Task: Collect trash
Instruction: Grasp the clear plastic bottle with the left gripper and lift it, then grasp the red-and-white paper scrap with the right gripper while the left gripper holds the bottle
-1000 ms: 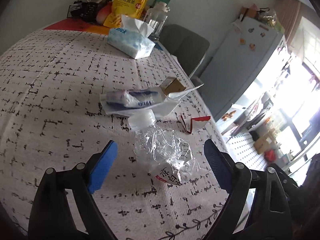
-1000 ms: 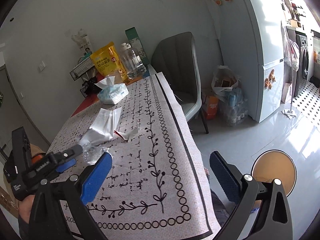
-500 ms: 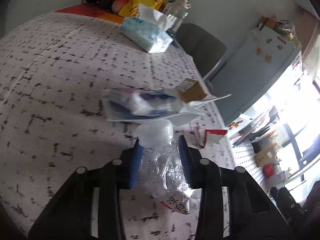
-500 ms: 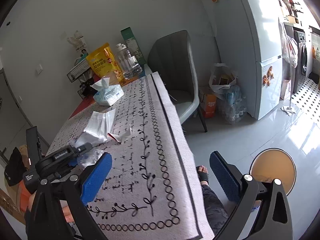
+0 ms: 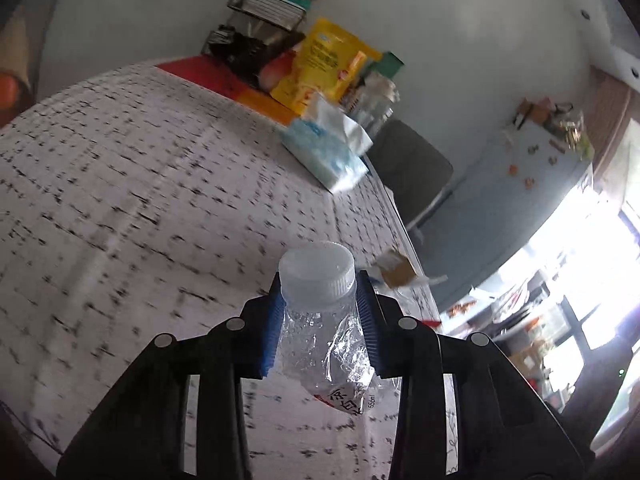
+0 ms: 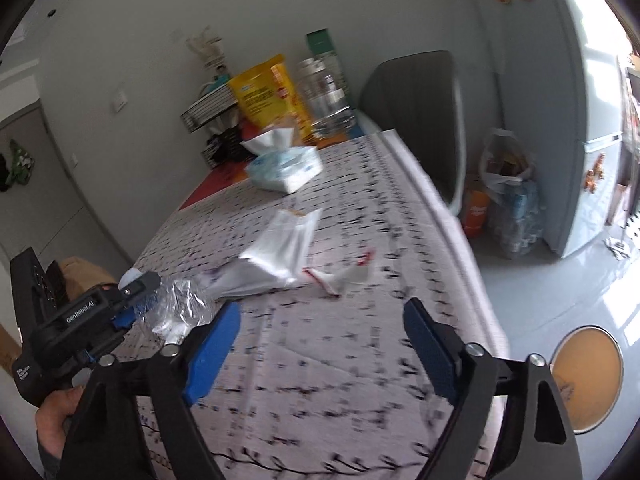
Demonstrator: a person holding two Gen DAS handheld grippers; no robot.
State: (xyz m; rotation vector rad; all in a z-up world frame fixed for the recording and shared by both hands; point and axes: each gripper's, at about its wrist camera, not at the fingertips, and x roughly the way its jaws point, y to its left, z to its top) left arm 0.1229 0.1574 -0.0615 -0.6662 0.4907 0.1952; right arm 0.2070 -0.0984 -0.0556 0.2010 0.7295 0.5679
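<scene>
now the table (image 5: 120,184) with its patterned cloth sits lower in the left wrist view than a second ago, and the crushed plastic bottle (image 5: 320,320) no longer lies on it. the left gripper (image 5: 318,320), wide apart a second ago, is clamped on the bottle just under the white cap, lifting it clear of the cloth. the white plastic bag (image 6: 276,256) and the torn red-and-white wrapper (image 6: 340,276) remain on the table, likely next to collect. the right gripper (image 6: 320,344) hangs wide and empty above the near edge.
</scene>
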